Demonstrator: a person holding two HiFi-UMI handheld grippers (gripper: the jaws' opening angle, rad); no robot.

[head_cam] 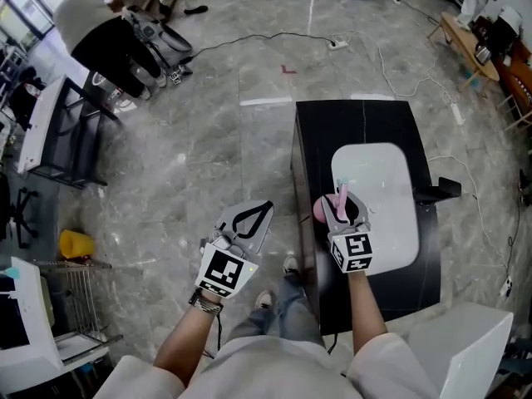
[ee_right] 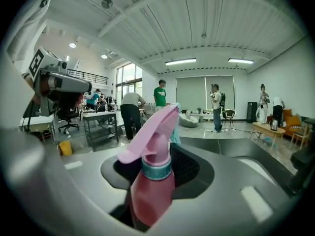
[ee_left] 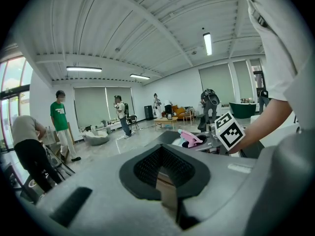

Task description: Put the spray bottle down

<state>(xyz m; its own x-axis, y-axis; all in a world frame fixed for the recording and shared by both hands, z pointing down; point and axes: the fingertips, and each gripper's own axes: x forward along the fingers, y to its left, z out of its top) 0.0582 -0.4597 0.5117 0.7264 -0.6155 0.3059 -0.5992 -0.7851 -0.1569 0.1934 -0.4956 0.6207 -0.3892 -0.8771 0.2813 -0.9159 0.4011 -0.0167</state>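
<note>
The pink spray bottle (head_cam: 322, 209) (ee_right: 151, 191) stands upright at the near left edge of the black table (head_cam: 357, 119), beside a white board (head_cam: 386, 185). My right gripper (head_cam: 344, 208) (ee_right: 158, 154) surrounds the bottle's body. One side of the bottle lies against a jaw, and a thin dark gap shows on the other side. The pink trigger head rises above the jaws. My left gripper (head_cam: 264, 211) (ee_left: 165, 151) hangs over the floor left of the table, its fingertips together and nothing between them. The left gripper view shows the bottle (ee_left: 190, 137) and the right gripper's marker cube from the side.
A white box (head_cam: 465, 347) sits near the table's front right. On the floor to the left are a yellow bucket (head_cam: 75, 243) and a wire rack (head_cam: 79, 285). A person bends over at the far left (head_cam: 108, 32). Cables (head_cam: 337, 44) run across the floor beyond the table.
</note>
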